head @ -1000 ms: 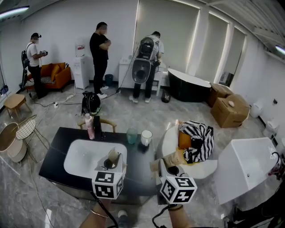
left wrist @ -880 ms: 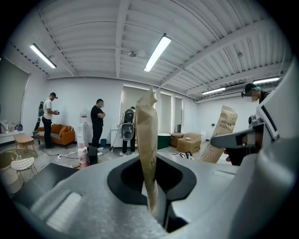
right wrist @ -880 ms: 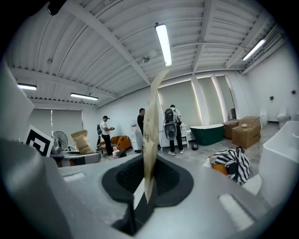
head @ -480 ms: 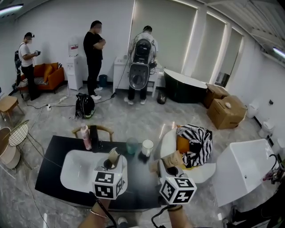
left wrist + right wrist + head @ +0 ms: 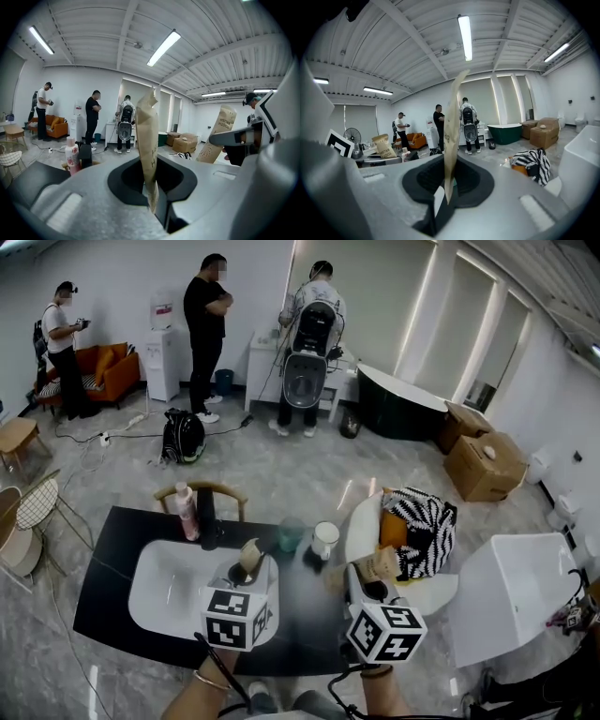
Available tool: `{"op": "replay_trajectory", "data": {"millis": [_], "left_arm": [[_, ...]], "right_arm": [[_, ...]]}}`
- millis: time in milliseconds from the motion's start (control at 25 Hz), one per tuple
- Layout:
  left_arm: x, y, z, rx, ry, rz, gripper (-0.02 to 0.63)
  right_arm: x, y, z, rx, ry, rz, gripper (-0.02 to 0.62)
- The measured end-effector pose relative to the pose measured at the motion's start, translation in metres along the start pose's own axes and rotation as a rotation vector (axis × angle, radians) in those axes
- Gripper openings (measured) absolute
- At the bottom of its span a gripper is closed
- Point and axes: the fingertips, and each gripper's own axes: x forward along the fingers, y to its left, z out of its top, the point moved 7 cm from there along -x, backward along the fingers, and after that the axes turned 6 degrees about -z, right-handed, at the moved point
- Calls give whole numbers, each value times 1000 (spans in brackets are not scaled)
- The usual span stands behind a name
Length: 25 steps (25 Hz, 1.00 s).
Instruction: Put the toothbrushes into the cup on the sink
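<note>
Two hand-held grippers are seen from above, held side by side over the near edge of a dark bench (image 5: 111, 563) into which a white sink (image 5: 169, 579) is set. The left gripper (image 5: 242, 576) is raised over the sink's right rim. Its fingers are pressed onto the lower end of a brown paper toothbrush packet (image 5: 148, 140), which is held upright — only the thin packet keeps them apart. The right gripper (image 5: 373, 585) is held just beside it, past the bench's right end. Its fingers are likewise pinched on a second toothbrush packet (image 5: 451, 136), which stands upright and leans a little. The words "TOOTH BRUSH" can be read on that packet from the left gripper view.

Two cups are placed on the bench just beyond the sink's far right corner: a translucent green cup (image 5: 291, 532) and, to its right, a white cup (image 5: 325, 540). Neither packet is touching a cup; both are held nearer to the camera than the cups. A pink bottle (image 5: 186, 512) and a black bottle (image 5: 208, 519) are set behind the sink. A black-and-white striped bag (image 5: 422, 526) lies to the right of the bench.
</note>
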Motion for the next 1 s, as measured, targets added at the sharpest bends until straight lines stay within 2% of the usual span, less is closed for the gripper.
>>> {"op": "replay_trajectory", "data": {"millis": [520,1000], "left_arm": [[24,-7,13,6,10,30,35],[49,-23,13,-8,21,61,35]], "right_arm": [[30,-21,16,5,0,51,48],[44,-53,12,11,42,71,48]]}}
